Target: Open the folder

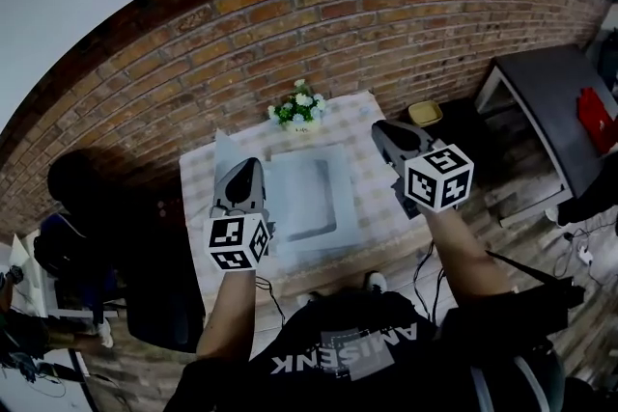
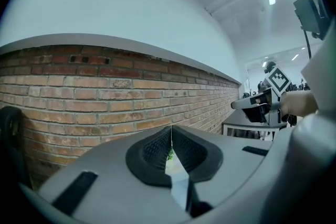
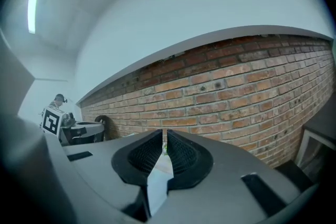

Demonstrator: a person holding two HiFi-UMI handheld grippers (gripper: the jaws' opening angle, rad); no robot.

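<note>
A pale grey folder (image 1: pixel 307 198) lies flat on the checked tablecloth (image 1: pixel 362 164), between my two grippers. My left gripper (image 1: pixel 245 169) hovers above the folder's left edge, and its jaws (image 2: pixel 171 132) are shut tip to tip with nothing between them. A pale sheet corner (image 1: pixel 223 150) stands up just left of it; I cannot tell whether it belongs to the folder. My right gripper (image 1: pixel 382 126) hovers over the table's right side, clear of the folder. Its pads (image 3: pixel 164 138) stand a narrow gap apart and hold nothing. Both gripper views point nearly level at the brick wall.
White flowers (image 1: pixel 301 106) stand at the table's far edge. A yellow dish (image 1: pixel 425 114) lies on the floor to the right, beside a dark side table (image 1: pixel 555 96) with a red object (image 1: pixel 597 119). A black chair (image 1: pixel 92 198) stands at the left. The brick wall (image 1: pixel 319 24) runs behind.
</note>
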